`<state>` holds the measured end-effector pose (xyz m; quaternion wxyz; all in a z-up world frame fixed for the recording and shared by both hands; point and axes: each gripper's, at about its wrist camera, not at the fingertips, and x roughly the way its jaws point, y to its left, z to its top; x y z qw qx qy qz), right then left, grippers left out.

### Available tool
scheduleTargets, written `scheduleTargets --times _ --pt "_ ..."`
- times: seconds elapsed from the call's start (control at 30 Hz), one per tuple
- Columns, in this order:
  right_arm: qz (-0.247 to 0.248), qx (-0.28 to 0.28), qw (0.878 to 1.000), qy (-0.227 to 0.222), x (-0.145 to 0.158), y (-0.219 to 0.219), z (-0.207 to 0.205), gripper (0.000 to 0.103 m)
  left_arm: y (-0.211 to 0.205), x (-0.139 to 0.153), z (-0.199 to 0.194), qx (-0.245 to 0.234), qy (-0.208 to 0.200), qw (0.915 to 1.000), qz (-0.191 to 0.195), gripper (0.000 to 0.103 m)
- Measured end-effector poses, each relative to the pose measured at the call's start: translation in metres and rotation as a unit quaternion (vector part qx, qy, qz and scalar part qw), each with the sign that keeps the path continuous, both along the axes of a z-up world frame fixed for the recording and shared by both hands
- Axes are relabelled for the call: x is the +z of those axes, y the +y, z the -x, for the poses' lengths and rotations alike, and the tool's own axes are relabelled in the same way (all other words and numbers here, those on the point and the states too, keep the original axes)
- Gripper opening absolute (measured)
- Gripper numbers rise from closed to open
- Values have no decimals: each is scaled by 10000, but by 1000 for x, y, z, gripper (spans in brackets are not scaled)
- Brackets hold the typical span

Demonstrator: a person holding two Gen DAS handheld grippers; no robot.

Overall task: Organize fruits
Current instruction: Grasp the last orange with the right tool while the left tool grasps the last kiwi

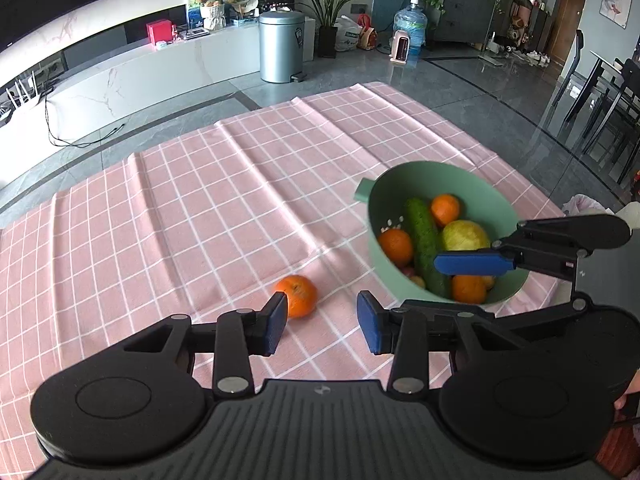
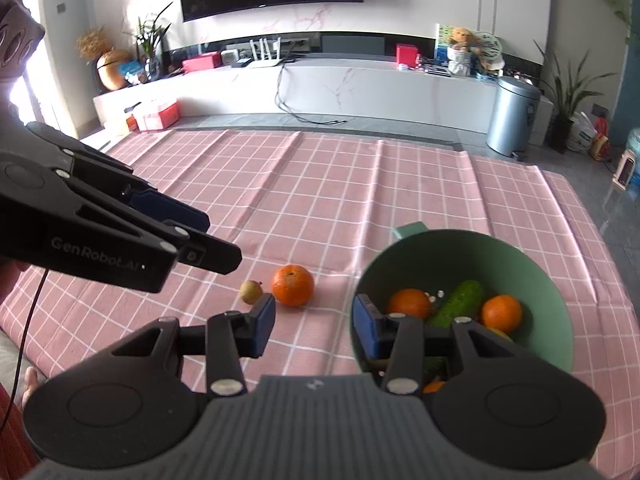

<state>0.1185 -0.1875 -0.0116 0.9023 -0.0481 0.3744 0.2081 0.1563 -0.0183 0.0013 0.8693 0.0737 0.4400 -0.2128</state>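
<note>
A loose orange (image 1: 298,296) (image 2: 293,285) lies on the pink checked cloth (image 1: 200,208), with a small brownish fruit (image 2: 251,292) just left of it. To the right stands a green bowl (image 1: 420,182) (image 2: 540,268) holding oranges (image 1: 396,246), a cucumber (image 1: 424,240) and a yellow-green fruit (image 1: 466,236). My left gripper (image 1: 323,320) hangs open and empty above the cloth, its left pad just before the loose orange. The right gripper (image 2: 315,324) is open and empty too, its right pad over the bowl's near rim. One of its fingers (image 1: 474,263) reaches over the bowl in the left wrist view.
The cloth covers a low surface with grey floor beyond its far edge. A white TV bench (image 2: 360,80), a metal bin (image 1: 280,46) and a potted plant (image 1: 328,8) stand far behind. The left gripper's fingers (image 2: 168,206) fill the right wrist view's left side.
</note>
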Motion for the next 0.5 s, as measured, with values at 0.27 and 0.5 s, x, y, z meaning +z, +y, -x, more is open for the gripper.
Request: scheduleTargets --times 0.27,0.5 --pt "357 512 9979 -185 -11 25 -8 40 26 -31 -1 42 205 9997 87 48" --pt "711 844 9937 -213 -22 34 -24 40 30 -66 -16 -23 409 9991 81 48"
